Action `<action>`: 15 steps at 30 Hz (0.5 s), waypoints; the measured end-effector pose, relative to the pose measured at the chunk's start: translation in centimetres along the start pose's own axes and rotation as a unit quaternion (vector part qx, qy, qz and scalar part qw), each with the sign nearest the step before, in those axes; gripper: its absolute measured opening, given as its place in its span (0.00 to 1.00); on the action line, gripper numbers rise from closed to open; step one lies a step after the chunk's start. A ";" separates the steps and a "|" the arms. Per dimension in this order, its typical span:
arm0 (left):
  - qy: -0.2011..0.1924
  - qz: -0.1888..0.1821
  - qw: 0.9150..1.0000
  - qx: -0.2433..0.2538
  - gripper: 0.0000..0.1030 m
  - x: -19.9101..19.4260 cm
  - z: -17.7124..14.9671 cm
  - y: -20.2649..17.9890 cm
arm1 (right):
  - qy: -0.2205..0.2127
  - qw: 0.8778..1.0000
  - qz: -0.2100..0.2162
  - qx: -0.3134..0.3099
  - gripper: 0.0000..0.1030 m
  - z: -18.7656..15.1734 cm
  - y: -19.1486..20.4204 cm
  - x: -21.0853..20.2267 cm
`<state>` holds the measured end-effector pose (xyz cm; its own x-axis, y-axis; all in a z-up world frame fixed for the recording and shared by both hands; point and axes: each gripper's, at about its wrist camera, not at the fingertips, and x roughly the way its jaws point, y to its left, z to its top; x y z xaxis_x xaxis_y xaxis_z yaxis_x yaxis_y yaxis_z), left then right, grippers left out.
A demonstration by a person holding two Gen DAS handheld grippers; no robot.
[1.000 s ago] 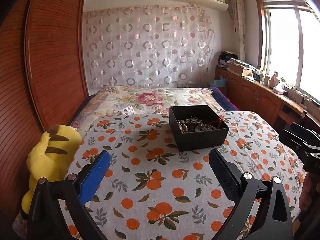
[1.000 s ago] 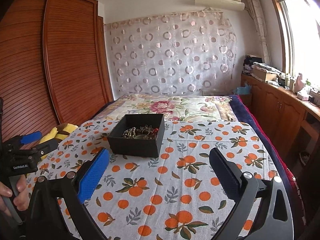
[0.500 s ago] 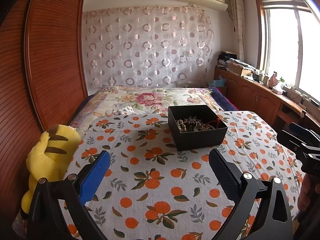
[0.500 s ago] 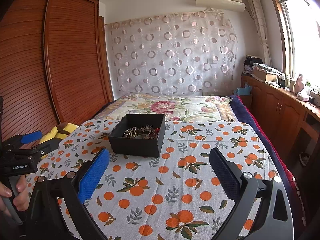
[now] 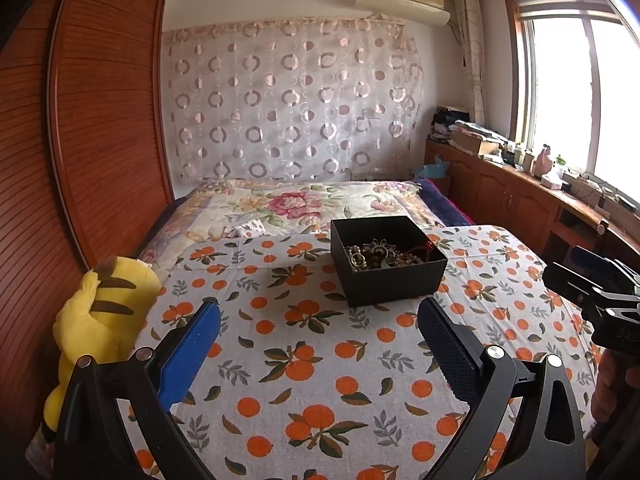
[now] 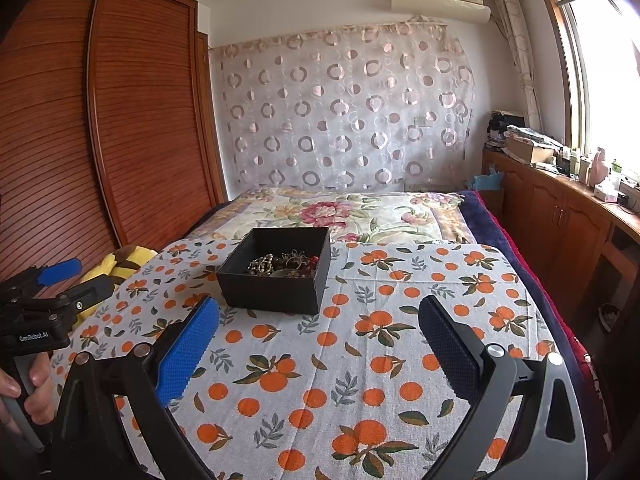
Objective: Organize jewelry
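A black open box holding a tangle of jewelry, beads, rings and a red piece, sits on an orange-print cloth on the bed. It also shows in the right wrist view with the jewelry inside. My left gripper is open and empty, held above the cloth short of the box. My right gripper is open and empty, also short of the box. Each gripper shows at the edge of the other's view: the right one, the left one.
A yellow plush toy lies at the cloth's left edge beside a wooden wardrobe. A floral quilt lies behind the box. Wooden cabinets with clutter run along the right under the window.
Both grippers have stayed open and nearly still. The left view has shifted slightly, so the box sits a little further left in it.
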<state>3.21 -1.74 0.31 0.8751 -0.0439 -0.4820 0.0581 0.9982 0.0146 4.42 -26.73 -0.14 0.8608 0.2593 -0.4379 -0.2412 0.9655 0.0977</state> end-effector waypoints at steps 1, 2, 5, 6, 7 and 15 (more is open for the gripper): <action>0.000 0.000 1.000 0.000 0.93 0.0 0.0 0.0 | 0.000 1.000 0.000 0.000 0.98 0.0 0.0 0.0; 0.000 -0.002 1.000 0.000 0.93 0.0 0.0 -0.2 | 0.000 1.000 0.000 0.000 0.98 0.0 0.0 0.0; -0.001 -0.003 1.000 0.000 0.93 -0.1 0.1 -0.2 | -0.001 1.000 0.000 -0.001 0.98 0.0 0.1 0.0; 0.000 -0.003 1.000 0.000 0.93 -0.1 0.1 -0.1 | -0.001 1.000 0.000 -0.001 0.98 0.0 0.0 0.0; 0.000 -0.002 1.000 0.000 0.93 -0.1 0.1 -0.1 | -0.001 1.000 0.001 -0.001 0.98 -0.1 0.0 0.0; 0.000 -0.003 1.000 -0.001 0.93 -0.1 0.1 -0.2 | -0.003 1.000 0.002 -0.002 0.98 0.1 0.2 -0.2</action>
<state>3.12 -1.96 0.42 0.8748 -0.0493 -0.4819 0.0623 0.9980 0.0110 4.20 -26.59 0.05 0.8627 0.2642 -0.4313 -0.2471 0.9642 0.0963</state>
